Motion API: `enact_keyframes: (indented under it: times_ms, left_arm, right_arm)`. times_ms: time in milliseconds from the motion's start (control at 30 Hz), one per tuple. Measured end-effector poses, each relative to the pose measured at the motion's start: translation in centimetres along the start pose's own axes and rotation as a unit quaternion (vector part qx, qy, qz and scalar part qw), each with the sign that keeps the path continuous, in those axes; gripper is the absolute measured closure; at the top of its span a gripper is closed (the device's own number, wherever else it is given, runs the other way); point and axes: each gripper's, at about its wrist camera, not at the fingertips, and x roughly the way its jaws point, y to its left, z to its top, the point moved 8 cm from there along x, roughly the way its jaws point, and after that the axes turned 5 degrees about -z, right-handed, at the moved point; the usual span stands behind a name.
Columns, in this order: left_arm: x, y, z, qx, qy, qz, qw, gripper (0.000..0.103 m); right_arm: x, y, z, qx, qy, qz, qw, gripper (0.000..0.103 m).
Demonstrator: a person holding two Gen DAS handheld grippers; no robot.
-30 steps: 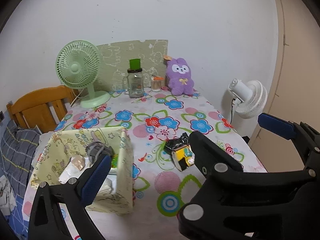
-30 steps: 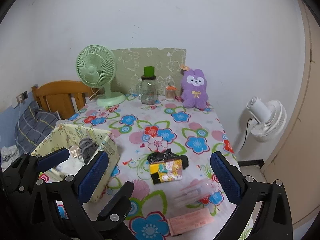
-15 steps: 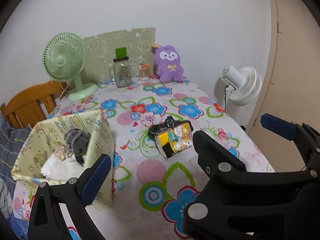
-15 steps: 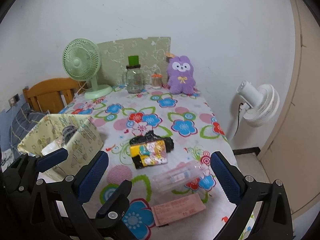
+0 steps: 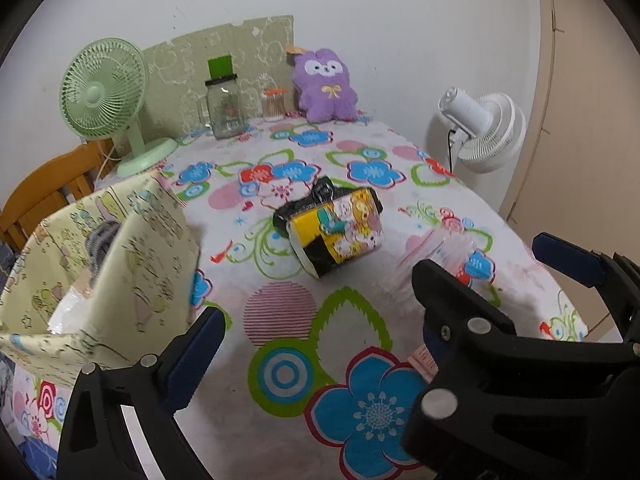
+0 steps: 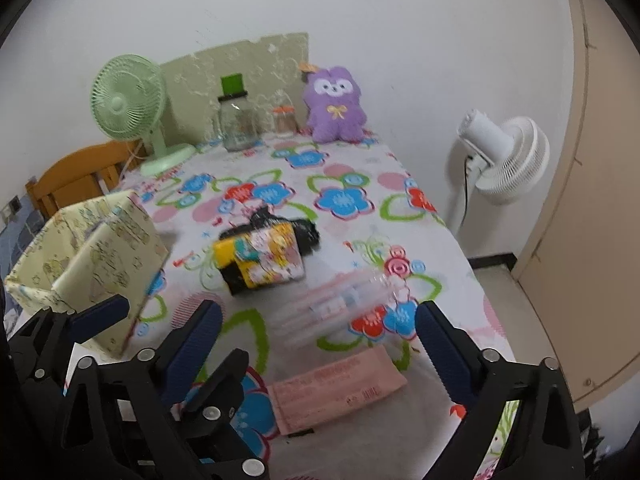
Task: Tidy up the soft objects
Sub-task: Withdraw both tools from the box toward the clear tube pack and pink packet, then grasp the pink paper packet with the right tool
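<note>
A yellow cartoon-print pouch [image 5: 340, 232] [image 6: 260, 260] lies on a black bag at the middle of the flowered table [image 5: 280, 320]. A purple plush toy [image 5: 324, 88] [image 6: 336, 108] sits upright at the far edge against the wall. A pale yellow fabric box [image 5: 152, 248] [image 6: 104, 256] stands at the left with a grey soft item [image 5: 102, 240] inside. My left gripper [image 5: 312, 352] [image 6: 160, 344] hovers open by the box's near corner. My right gripper [image 6: 318, 340] [image 5: 484, 256] is beside it on the right, its jaws wide and closing. Nothing is between its pads.
A clear plastic case [image 6: 340, 304] and a pink packet [image 6: 340, 392] lie on the cloth under the right gripper. A green fan [image 5: 104, 92], a glass jar [image 5: 224, 108] and a small bottle [image 5: 274, 104] line the back. A white fan [image 5: 484, 128] stands off the table's right edge, a wooden chair [image 5: 40, 200] at the left.
Both grippers have sunk toward the table and tipped further down, so the pouch and the box look nearer. The right jaws have narrowed slightly. No object has moved.
</note>
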Motion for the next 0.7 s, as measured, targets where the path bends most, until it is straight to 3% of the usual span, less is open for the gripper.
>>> enact_keyframes:
  times_ms: [400,600,700]
  left_arm:
    - [2.5,-1.0,-2.1,0.014,0.029,-0.009,0.9994,0.005]
    - [3.2,-1.1,-2.8,0.017,0.043,-0.009,0.9989,0.005]
    - [3.1,-1.0,-2.8,0.017,0.042,-0.011,0.9989,0.005]
  right_arm:
    - [2.2,-2.1,-3.3,0.031,0.051,-0.04,0.997,0.017]
    - [2.9,-2.0,-4.4,0.047,0.08,-0.028,0.995,0.029]
    - [3.2,-1.7,-4.4,0.045,0.08,-0.033,0.995,0.03]
